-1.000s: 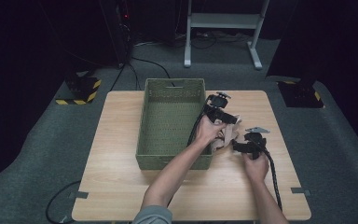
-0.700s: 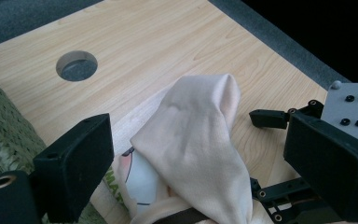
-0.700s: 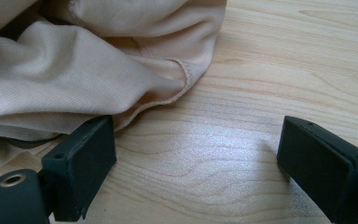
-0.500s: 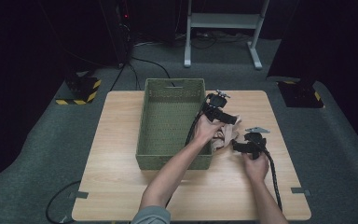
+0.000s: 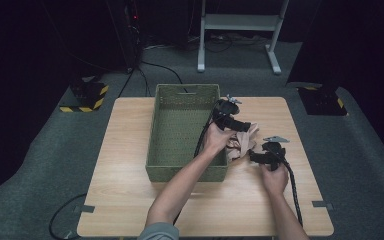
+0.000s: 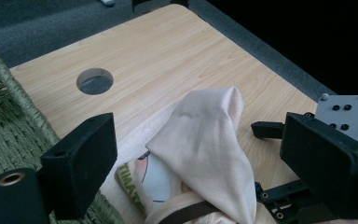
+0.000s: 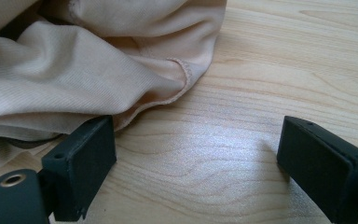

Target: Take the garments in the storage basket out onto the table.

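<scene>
A crumpled beige garment lies on the wooden table, just right of the green woven basket. In the left gripper view the garment humps up between the wide-apart jaws of my left gripper, which is open; some green print and a dark band show on it. My left gripper hovers over the garment's far side. My right gripper sits low at its near right side. It is open, its left jaw touching the garment's hem, with bare wood between the jaws.
The basket's woven wall stands close on the left in the left gripper view. A round cable hole is cut in the tabletop beyond the garment. The right gripper's grey plate shows nearby. Dark floor, cables and a metal stand surround the table.
My left gripper has come slightly lower and nearer over the garment. The right gripper and the garment have barely moved.
</scene>
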A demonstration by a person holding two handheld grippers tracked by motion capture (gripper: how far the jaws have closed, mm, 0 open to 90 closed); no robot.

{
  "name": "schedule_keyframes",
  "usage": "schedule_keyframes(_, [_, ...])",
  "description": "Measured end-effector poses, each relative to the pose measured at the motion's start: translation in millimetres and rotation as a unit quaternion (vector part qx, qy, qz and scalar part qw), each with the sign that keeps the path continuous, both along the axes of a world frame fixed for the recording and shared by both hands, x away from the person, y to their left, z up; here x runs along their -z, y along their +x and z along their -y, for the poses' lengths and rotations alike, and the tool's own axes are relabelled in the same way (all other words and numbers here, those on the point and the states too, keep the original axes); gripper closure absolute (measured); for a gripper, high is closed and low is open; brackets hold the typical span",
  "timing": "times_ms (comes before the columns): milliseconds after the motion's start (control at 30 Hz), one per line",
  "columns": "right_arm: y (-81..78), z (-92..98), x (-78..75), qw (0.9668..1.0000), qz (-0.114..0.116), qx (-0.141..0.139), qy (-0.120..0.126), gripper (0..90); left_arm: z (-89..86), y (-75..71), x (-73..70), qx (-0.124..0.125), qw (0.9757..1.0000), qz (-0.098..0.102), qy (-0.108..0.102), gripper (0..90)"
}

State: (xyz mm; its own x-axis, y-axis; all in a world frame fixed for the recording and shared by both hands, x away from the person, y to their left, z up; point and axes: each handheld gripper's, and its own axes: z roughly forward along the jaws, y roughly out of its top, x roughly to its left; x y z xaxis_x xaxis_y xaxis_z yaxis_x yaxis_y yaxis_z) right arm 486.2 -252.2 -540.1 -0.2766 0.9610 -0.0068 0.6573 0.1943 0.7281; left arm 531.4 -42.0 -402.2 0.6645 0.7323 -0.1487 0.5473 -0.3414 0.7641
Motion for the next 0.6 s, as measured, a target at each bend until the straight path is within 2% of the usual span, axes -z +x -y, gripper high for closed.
schedule_keyframes(233, [0.1, 0.1, 0.1, 1.0, 0.0, 0.0, -0.001, 11.1, -9.5, -1.6, -5.7, -0.003, 0.9999, 0.007, -0.01, 11.5])
schedule_keyframes(600, [0.1, 0.1, 0.1, 1.0, 0.0, 0.0, -0.001, 11.2, -21.6, -5.2, -11.7, -0.006, 0.9998, 0.016, -0.011, 11.6])
